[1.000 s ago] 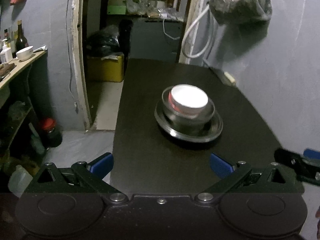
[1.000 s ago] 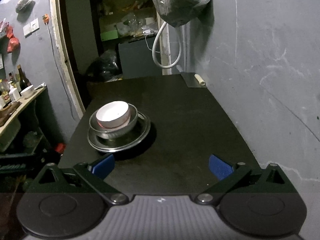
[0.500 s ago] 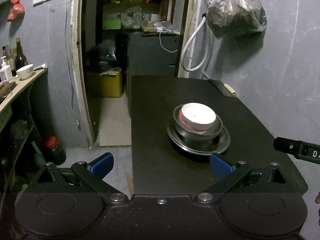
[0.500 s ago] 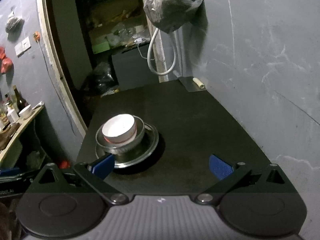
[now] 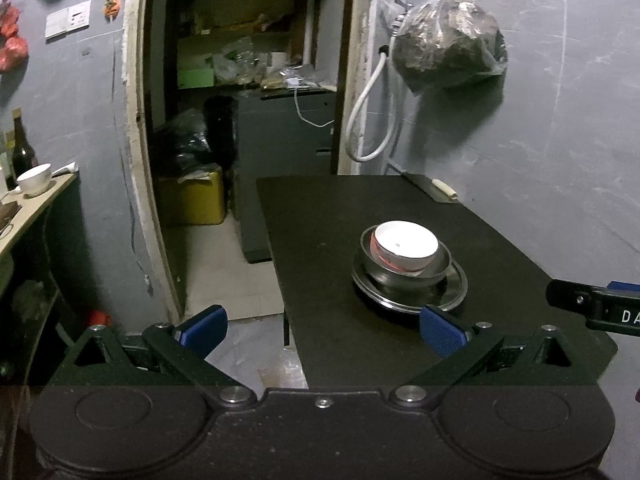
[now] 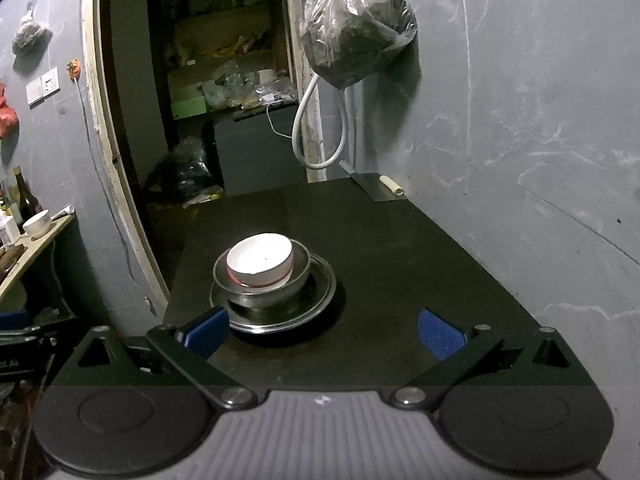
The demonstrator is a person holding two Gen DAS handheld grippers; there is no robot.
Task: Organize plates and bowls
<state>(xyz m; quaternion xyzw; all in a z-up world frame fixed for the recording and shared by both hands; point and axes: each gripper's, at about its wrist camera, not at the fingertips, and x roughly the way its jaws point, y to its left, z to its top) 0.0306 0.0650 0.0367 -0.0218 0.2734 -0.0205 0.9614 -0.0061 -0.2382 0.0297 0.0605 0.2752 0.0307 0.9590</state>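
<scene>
Grey plaster walls, one open doorway onto a cluttered storeroom. Far left: one wooden shelf (image 5: 36,204) carrying one white cup (image 5: 34,179) and one dark bottle (image 5: 22,148); other small items there are too dim to tell. Past the doorway, one yellow box (image 5: 196,200) on the floor. Right of the doorway, one plastic bag (image 5: 448,54) of dark contents hangs on the wall above one white hose loop (image 5: 372,120).

One black table (image 5: 340,340) stands against the right wall. Dishware on it counts three, nested in a single stack near the table's middle: one metal plate (image 6: 320,300) at the bottom, one metal bowl (image 6: 300,276) sitting in it, one white bowl (image 6: 260,260) with a reddish outer band sitting in the metal bowl. White bowl's interior looks bare, one tiny dark speck. At the far right corner of the table, one small pale roll (image 6: 392,186) lies on a grey sheet.

Left gripper (image 5: 320,330): blue pads spread wide, grasping nothing, hovering over the table's near left edge, its right pad overlapping the plate's rim in view. Right gripper (image 6: 322,332): likewise spread, empty, stack just ahead of its left pad.
</scene>
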